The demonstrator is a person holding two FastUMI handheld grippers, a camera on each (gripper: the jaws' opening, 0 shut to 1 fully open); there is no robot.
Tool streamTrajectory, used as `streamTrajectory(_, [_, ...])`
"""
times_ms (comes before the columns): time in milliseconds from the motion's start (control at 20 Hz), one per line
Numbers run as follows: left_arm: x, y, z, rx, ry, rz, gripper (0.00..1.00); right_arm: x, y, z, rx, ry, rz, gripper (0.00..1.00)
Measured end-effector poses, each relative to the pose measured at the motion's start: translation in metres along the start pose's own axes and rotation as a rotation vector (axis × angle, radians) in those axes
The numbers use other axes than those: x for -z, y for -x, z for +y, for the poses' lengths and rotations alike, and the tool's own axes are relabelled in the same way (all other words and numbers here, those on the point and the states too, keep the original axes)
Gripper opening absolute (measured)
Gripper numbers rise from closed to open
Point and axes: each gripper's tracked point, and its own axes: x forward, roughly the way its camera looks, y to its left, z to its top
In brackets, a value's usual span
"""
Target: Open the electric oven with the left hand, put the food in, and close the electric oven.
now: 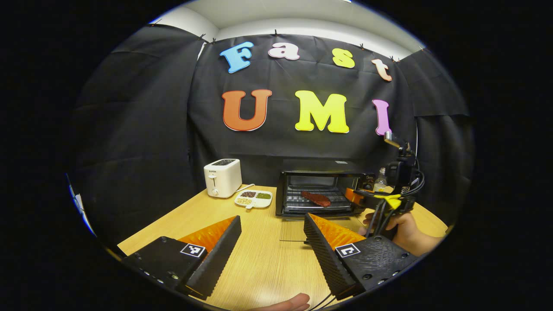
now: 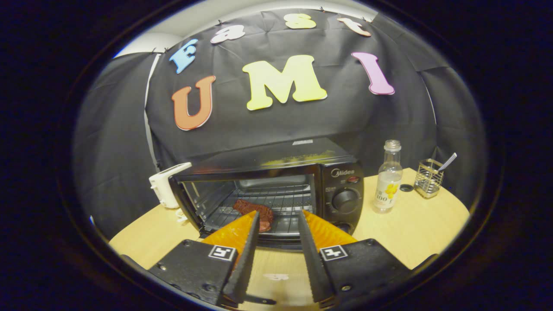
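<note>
table (image 1: 259,255): wood, oven (image 2: 276,190) at 12 o'clock, door down
food (image 2: 255,211): on the rack inside
left gripper (image 1: 272,224): fingers apart, empty
right gripper (image 2: 276,220): fingers apart, empty

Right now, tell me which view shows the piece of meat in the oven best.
The right gripper view: the piece of meat lies close on the rack of the open oven, just past the right tool, though one finger covers its near end. The left gripper view shows it whole but small and far off.
</note>
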Motion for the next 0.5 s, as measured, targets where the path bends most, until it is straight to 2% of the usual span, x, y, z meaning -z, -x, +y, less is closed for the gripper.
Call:
streamTrajectory(50, [0.004,-0.003,-0.003,0.005,0.001,0.011,0.93,-0.007,0.014,0.001,-0.022,0.013,-0.014,0.64])
streamTrajectory(100, [0.009,-0.007,-0.006,0.009,0.004,0.020,0.94,-0.016,0.027,0.003,-0.043,0.020,-0.034,0.77])
streamTrajectory(150, [0.014,-0.011,-0.008,0.015,0.005,0.027,0.93,-0.025,0.041,0.000,-0.051,0.025,-0.062,0.84])
streamTrajectory(200, [0.019,-0.015,-0.010,0.019,0.006,0.036,0.93,-0.036,0.055,-0.003,-0.050,0.037,-0.087,0.96])
streamTrajectory(250, [0.025,-0.020,-0.012,0.024,0.007,0.050,0.93,-0.047,0.071,-0.006,-0.047,0.048,-0.118,1.00])
streamTrajectory(400, [0.046,-0.034,-0.024,0.048,0.004,0.111,0.94,-0.087,0.119,-0.016,-0.030,0.094,-0.213,0.99])
streamTrajectory(500, [0.058,-0.042,-0.032,0.061,-0.006,0.142,0.94,-0.107,0.143,-0.030,0.018,0.172,-0.260,0.99])
